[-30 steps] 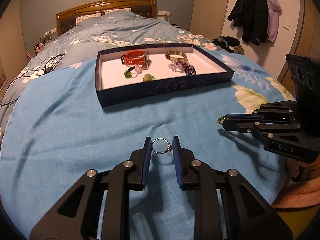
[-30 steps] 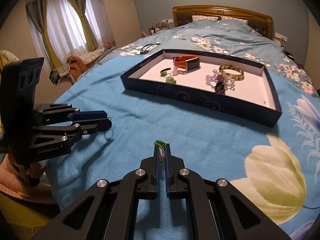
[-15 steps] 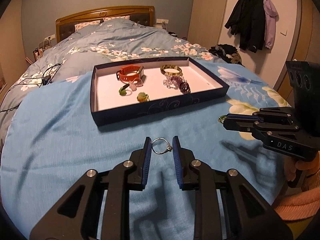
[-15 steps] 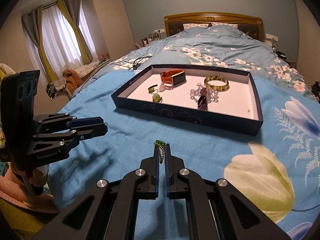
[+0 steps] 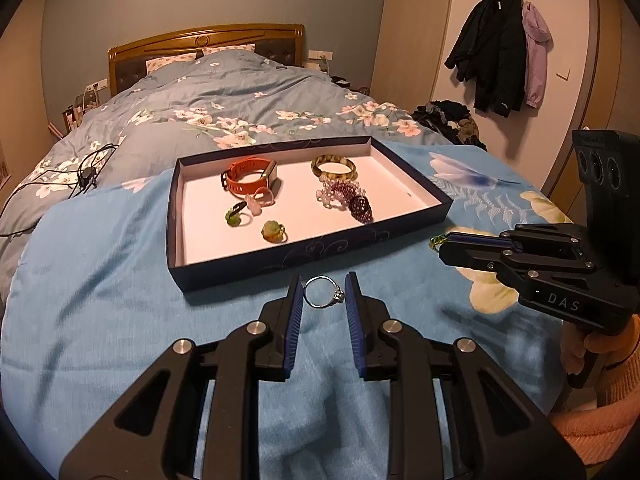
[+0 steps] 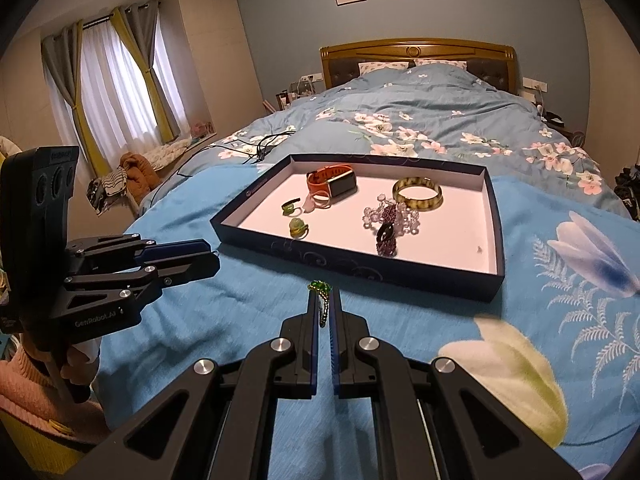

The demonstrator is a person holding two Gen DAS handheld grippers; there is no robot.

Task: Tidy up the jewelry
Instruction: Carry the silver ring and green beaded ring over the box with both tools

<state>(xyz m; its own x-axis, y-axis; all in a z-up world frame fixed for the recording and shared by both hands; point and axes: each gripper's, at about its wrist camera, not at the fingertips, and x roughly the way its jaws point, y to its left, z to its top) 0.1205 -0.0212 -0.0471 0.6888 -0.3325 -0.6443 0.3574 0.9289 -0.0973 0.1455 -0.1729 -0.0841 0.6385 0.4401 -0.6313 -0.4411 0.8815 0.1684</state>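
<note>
The left gripper (image 5: 323, 294) is clamped on a silver ring (image 5: 323, 292), whose band spans the gap between the blue pads (image 5: 294, 312) with its small stone against the right-hand pad. The right gripper (image 6: 324, 300) is closed almost completely on a green-and-gold beaded piece (image 6: 321, 294), with a green cluster poking out above the tips and a short beaded length hanging down in the narrow slot between them. Both claws hover over a blue bedspread (image 5: 100, 320), side by side and apart from one another. Just ahead of both sets of tips lies a shallow dark-blue tray (image 5: 312, 256) with a white floor. Inside it, from the left claw's view, an orange-strapped watch (image 5: 248, 178) sits at the far left, a mottled bangle (image 5: 334, 166) at the far right, a purple bead bracelet (image 5: 348, 200) nearer on the right, and two green rings (image 5: 234, 218) and a pink piece (image 5: 260, 202) nearer on the left. A pink-sleeved hand (image 6: 78, 368) grips the left tool's handle.
</note>
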